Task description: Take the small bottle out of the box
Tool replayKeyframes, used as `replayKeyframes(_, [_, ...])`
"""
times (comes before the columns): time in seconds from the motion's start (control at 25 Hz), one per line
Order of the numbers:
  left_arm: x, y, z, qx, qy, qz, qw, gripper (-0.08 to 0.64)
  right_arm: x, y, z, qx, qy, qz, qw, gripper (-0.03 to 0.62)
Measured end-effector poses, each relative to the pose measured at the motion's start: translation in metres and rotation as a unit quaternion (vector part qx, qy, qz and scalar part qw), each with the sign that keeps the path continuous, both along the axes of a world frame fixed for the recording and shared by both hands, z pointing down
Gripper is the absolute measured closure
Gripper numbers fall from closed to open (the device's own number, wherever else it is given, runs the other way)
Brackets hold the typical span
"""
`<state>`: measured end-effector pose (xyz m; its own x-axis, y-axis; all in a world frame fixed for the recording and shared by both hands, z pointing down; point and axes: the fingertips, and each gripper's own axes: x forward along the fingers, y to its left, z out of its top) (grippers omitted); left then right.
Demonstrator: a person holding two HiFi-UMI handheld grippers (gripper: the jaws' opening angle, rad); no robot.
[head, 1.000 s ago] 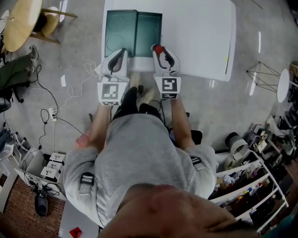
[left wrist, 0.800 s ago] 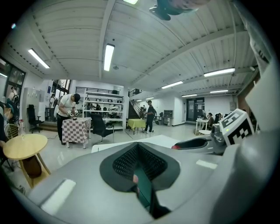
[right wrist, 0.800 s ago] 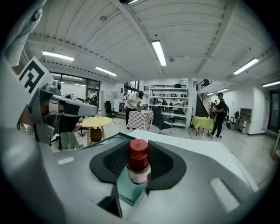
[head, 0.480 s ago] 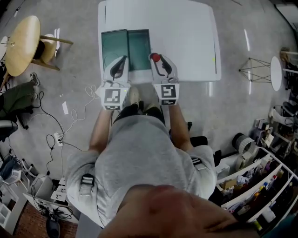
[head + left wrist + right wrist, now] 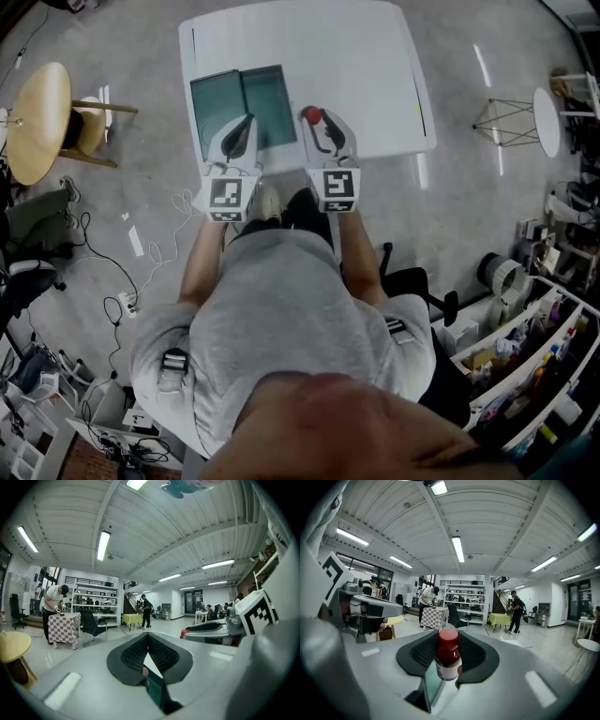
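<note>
White table (image 5: 375, 75), open teal box (image 5: 239, 98) on it; my L gripper (image 5: 244, 124) over box's near edge, jaws together, nothing btwn; my R gripper (image 5: 324, 122) clamped on small red-capped bottle (image 5: 448, 654), just right of box; white label, print unreadable

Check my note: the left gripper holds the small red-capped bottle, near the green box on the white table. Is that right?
Wrong gripper. The right gripper holds the small red-capped bottle between its jaws, as the right gripper view shows; the left gripper has its jaws together, empty. The rest stands: it is near the green box on the white table.
</note>
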<state>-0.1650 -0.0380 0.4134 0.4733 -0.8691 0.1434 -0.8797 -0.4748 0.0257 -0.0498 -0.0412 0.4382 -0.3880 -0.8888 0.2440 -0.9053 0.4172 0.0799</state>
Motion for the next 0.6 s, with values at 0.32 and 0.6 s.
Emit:
replayKeyframes(0.32, [0.038, -0.013, -0.001, 0.002, 0.002, 0.049, 0.9988, 0.548, 0.046, -0.002, -0.001, 0.004, 0.004, 0.057, 0.998, 0.46])
replayKeyframes(0.6, [0.081, -0.026, -0.009, 0.005, -0.001, 0.077, 0.997, 0.548, 0.098, -0.01, -0.005, 0.006, 0.007, 0.094, 0.996, 0.46])
